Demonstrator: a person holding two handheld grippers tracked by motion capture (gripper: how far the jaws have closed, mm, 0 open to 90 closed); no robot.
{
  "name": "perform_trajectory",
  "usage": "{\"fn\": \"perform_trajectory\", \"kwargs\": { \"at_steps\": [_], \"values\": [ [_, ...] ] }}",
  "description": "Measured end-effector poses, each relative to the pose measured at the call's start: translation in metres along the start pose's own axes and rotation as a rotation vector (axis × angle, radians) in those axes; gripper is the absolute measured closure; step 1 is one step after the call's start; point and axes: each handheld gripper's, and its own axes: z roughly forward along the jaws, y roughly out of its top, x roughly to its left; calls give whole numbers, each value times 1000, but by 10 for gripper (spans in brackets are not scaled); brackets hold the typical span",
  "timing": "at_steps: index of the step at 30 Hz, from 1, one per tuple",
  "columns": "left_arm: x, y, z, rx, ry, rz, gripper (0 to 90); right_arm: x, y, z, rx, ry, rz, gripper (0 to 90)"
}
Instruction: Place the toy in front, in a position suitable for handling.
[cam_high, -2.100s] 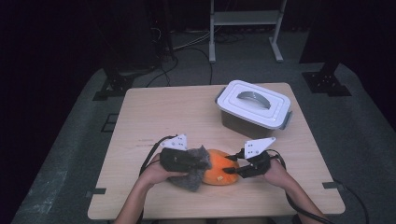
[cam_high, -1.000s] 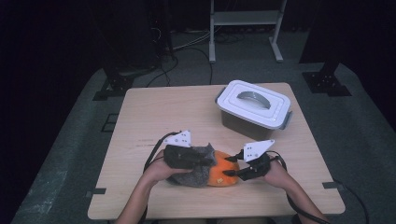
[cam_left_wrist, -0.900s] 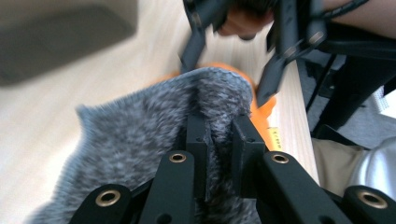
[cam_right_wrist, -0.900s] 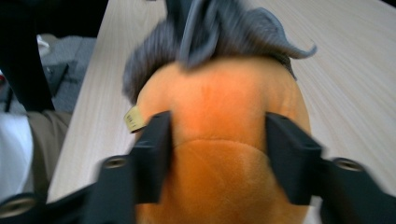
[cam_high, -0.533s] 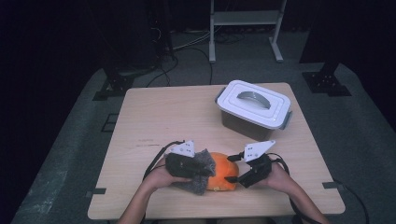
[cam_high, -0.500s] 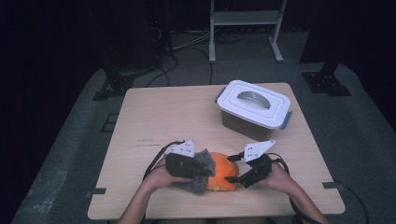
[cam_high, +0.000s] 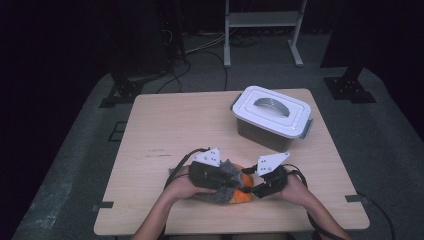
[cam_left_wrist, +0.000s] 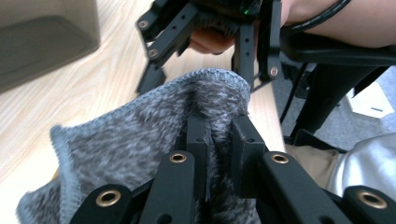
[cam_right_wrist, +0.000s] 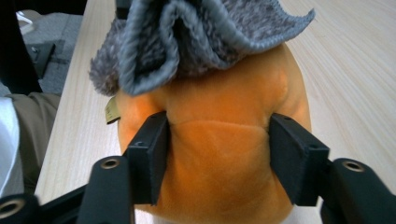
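Orange plush toy (cam_high: 241, 192) sits close to the near edge of the table (cam_high: 170, 125), about midway along it, between the two hands. A grey fuzzy cloth (cam_high: 225, 176) lies draped over its top and left side; the toy's orange shows on the right and underneath.

Left gripper (cam_high: 231, 182) comes in from the left, over the cloth. Its own view shows the two black jaws drawn nearly together with a fold of the grey cloth (cam_left_wrist: 140, 140) pinched between them; the stitched hem of the cloth arches just beyond the tips. Left hand (cam_high: 181, 184) wraps the gripper body from behind.

Right gripper (cam_high: 248, 188) comes in from the right, level with the toy. In its view the jaws stand about half apart, one on each flank of the orange toy (cam_right_wrist: 219, 154), and the plush bulges slightly between the pads, so they press on it. The jaws have just been closing, with the toy between them. The cloth (cam_right_wrist: 201, 42) bunches over the top of the toy there. Right hand (cam_high: 295, 187) holds the gripper, cable trailing toward the near right corner.

Farther off, toward the far right corner, stands a white lidded box (cam_high: 272, 116), lid on, grey handle lying flat, well apart from both grippers.
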Motion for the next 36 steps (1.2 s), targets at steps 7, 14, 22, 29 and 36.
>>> {"fn": "perform_trajectory", "kwargs": {
  "at_steps": [7, 14, 22, 29, 36],
  "values": [
    [6, -13, -17, -9, 40, -23, 791, -3, -3, -2, -3, 3, -28, 460],
    [9, -24, -30, -8, 79, -49, 792, -3, -3, -3, 2, -16, -55, 470],
    [13, -39, -41, -8, 114, -72, 792, -6, -2, -4, -1, -19, -69, 482],
    [20, -53, -49, -4, 148, -123, 793, -6, -4, -4, -11, -12, -63, 481],
    [18, -38, -45, -40, 114, -109, 797, -5, -1, -3, 0, -19, -89, 482]
  ]
}}
